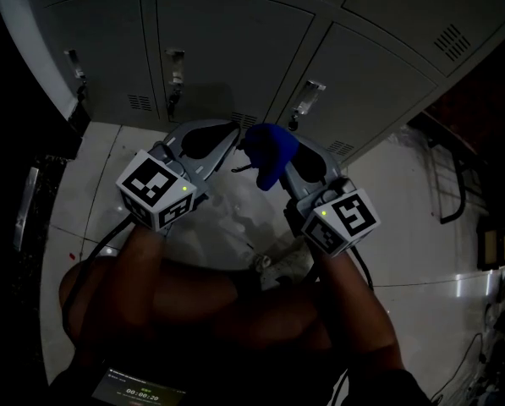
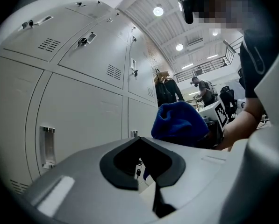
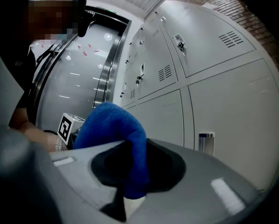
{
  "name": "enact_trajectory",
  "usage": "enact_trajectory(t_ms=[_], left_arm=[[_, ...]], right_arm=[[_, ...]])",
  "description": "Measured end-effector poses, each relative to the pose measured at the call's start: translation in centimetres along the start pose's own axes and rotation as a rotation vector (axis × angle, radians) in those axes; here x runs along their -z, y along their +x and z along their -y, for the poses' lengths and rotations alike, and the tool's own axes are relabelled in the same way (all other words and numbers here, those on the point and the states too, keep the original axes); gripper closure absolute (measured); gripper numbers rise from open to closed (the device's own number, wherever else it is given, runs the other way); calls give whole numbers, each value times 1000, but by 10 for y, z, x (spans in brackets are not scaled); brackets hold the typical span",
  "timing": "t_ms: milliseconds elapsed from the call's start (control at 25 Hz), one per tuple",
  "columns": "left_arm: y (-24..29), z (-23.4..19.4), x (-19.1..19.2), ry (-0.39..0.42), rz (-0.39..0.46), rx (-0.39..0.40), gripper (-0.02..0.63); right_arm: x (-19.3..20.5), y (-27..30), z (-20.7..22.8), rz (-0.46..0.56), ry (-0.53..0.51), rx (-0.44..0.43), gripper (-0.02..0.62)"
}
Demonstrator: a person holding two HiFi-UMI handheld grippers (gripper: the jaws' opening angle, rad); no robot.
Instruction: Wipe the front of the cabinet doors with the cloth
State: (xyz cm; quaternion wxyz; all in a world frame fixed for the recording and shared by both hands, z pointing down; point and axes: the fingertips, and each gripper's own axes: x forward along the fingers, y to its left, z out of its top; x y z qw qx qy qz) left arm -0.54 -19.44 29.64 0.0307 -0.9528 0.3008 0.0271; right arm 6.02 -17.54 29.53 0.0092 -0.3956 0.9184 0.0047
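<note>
At the centre of the head view, just below the grey cabinet doors, the right gripper has its jaws clamped on a fold of the blue cloth. The bulk of the cloth bunches beyond the tips, probably so a soft pad meets the door first. It appears to be near the doors but not on them. The left gripper, just beside it, has its jaws together on nothing, seemingly idle. Both forearms reach up from the bottom of the frame, and the grippers angle inward towards the lower doors.

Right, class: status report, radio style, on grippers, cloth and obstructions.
Left gripper shut, empty. Right gripper shut on blue cloth. Cloth held off cabinet doors. Nothing in between.
</note>
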Motion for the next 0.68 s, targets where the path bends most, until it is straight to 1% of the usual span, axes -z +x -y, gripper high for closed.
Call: enact_trajectory(t_ms=[680], left_arm=[[1,3,1,-10,7,5,601]], right_arm=[[7,1,0,-16,22,7,531]])
